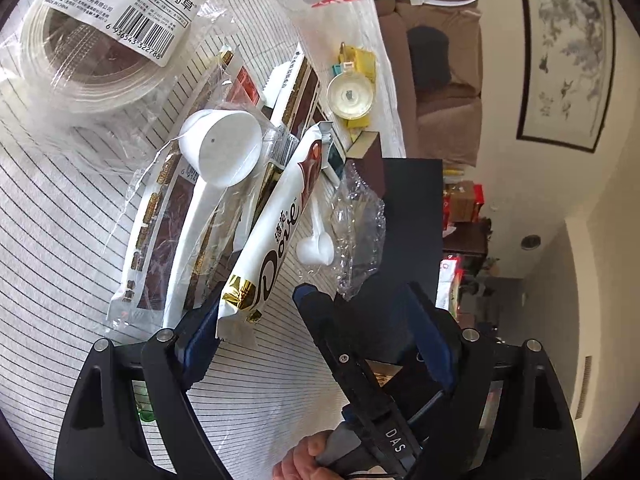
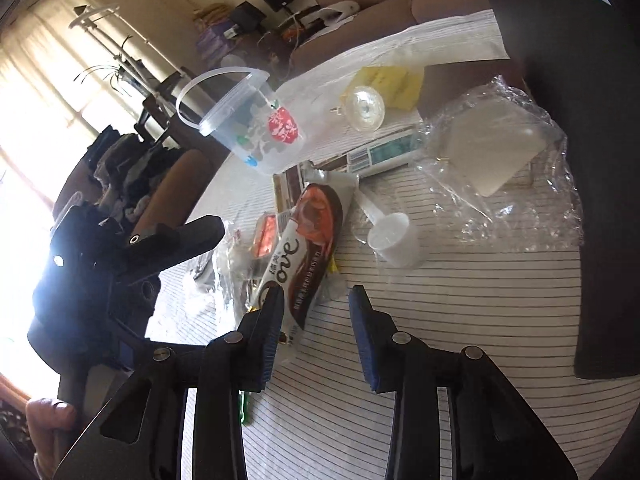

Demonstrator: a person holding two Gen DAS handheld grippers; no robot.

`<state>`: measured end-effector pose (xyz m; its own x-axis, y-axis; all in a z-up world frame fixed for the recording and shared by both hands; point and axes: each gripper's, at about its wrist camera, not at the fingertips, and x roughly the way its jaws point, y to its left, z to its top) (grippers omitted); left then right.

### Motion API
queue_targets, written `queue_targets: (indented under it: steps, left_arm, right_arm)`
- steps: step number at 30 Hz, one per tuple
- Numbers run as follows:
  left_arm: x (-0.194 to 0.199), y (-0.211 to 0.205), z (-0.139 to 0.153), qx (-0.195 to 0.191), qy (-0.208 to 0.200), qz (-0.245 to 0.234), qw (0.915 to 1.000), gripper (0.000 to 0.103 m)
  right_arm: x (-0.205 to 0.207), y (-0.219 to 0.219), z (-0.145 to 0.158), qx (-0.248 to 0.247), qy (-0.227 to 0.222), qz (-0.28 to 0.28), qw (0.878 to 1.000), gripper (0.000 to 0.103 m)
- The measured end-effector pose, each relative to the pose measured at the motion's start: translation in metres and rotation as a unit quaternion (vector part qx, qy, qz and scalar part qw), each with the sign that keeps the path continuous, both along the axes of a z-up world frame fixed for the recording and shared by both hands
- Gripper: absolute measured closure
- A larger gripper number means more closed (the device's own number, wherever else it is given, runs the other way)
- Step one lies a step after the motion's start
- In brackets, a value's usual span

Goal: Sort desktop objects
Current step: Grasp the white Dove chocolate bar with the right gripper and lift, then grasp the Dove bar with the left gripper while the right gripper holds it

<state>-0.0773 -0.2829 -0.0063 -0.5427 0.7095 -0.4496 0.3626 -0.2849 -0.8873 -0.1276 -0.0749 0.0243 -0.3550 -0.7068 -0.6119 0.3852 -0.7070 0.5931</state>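
Both my grippers (image 1: 316, 320) (image 2: 316, 312) stand open; I'd square the right around the Dove bar (image 2: 304, 240), probably untouched, before closing.

We see white cloth (image 1: 60, 208) with thin dark stripes. Dove bar (image 1: 276, 224): white wrapper, brown swirl, gold end. Scoop (image 1: 220, 148) white; small scoop (image 2: 394, 236) white too. Pads (image 2: 364, 336) blue, on black grippers. Sponge (image 2: 390, 80) yellow. Tub (image 2: 256, 128) clear, red print. Tape roll (image 1: 76, 60) clear with white label.
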Motion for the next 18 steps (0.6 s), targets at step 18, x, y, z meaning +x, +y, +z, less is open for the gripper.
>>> queue_targets:
  steps: [18]
  left_arm:
    - [-0.002,0.005,-0.021,0.104,-0.008,-0.001,0.9945,0.047]
  right_arm:
    - [-0.018,0.020,-0.032,-0.192,-0.163,-0.031,0.967,0.053]
